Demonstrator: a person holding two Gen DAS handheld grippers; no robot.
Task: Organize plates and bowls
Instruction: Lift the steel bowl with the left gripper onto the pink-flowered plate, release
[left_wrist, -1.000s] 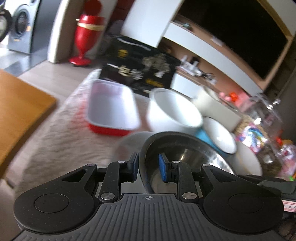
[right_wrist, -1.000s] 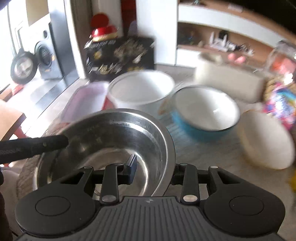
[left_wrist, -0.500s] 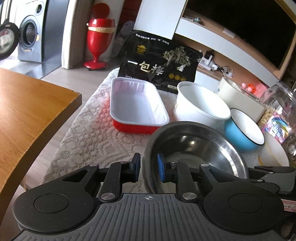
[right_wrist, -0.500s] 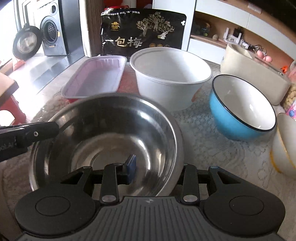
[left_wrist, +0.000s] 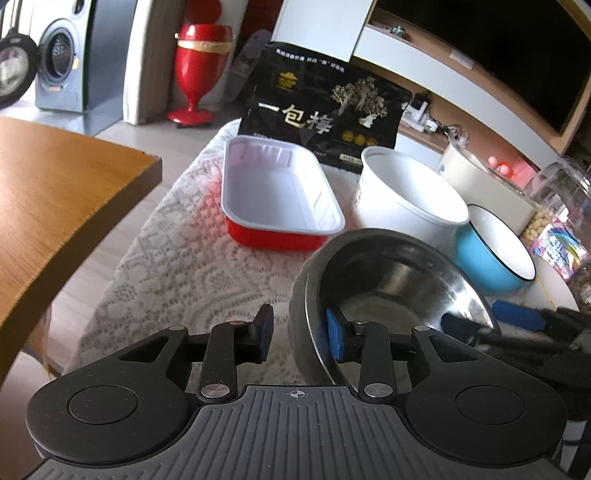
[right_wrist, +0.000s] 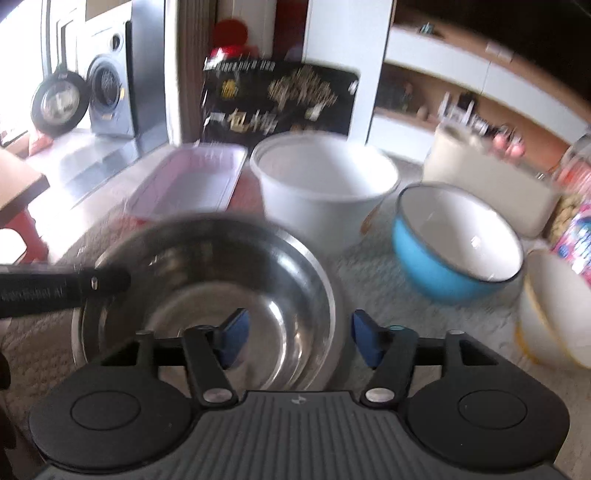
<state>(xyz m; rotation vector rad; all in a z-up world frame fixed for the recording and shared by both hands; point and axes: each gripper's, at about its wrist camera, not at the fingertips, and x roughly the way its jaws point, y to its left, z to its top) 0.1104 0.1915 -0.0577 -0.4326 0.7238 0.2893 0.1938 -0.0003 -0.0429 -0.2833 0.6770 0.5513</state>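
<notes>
A steel bowl (left_wrist: 391, 280) sits on the lace-covered table (left_wrist: 192, 280). My left gripper (left_wrist: 300, 338) is open, its fingers straddling the bowl's near-left rim with gaps on both sides. My right gripper (right_wrist: 299, 339) is open around the bowl's right rim (right_wrist: 328, 295); it also shows in the left wrist view (left_wrist: 491, 321). Behind the steel bowl stand a red tray with white inside (left_wrist: 277, 195), a white paper bowl (left_wrist: 406, 195), a blue bowl (left_wrist: 491, 254) and a cream bowl (right_wrist: 554, 310).
A black snack bag (left_wrist: 325, 110) stands at the table's back. A cream container (left_wrist: 480, 177) and a clear jar (left_wrist: 561, 206) are at the right. A wooden table (left_wrist: 55, 192) is at the left. A washing machine (left_wrist: 59, 66) stands on the floor.
Both grippers have opened and let go of the steel bowl's rim. The bowl has come down and now rests on the table.
</notes>
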